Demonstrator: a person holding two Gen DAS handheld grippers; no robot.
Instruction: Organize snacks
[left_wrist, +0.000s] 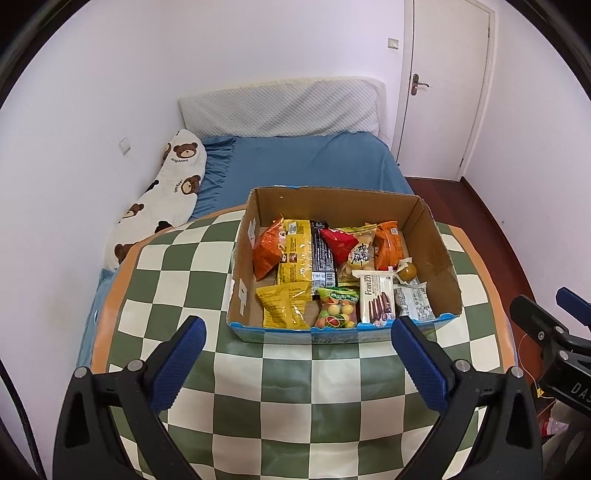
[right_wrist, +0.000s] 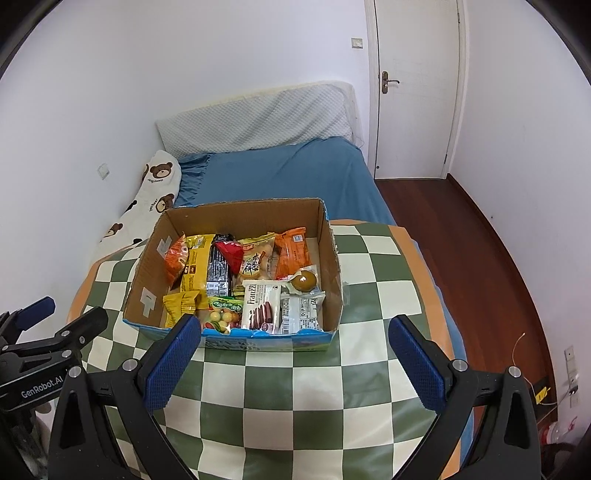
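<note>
presently, left wrist view: cardboard box (left_wrist: 343, 258) stands on the checked table (left_wrist: 288, 398), far of the left tool (left_wrist: 298, 363), whose blue pads are spread wide with nothing between them. contents, packed flat and side by side: orange bag (left_wrist: 267, 251) far left, yellow packet (left_wrist: 286, 304) near left, candy bag (left_wrist: 338, 308), franzzi wafer pack (left_wrist: 376, 299), round brown sweet (left_wrist: 406, 271) toward the right wall. no snack lies loose on the table; sorting judged largely done, perhaps only tidying left. blue bed (left_wrist: 314, 158) beyond the box.

right wrist view: right tool (right_wrist: 293, 363) likewise gaping, empty, hovering near the box's (right_wrist: 236, 266) near rim; its left pad overlaps that rim in the picture, contact cannot be told. the left tool (right_wrist: 55, 325) shows at the left edge. room: bare checked table (right_wrist: 369, 295) right of the box and in front of it; table edge drops to the wooden floor (right_wrist: 461, 258) on the right; box walls stand above the contents, so entry is from above.
</note>
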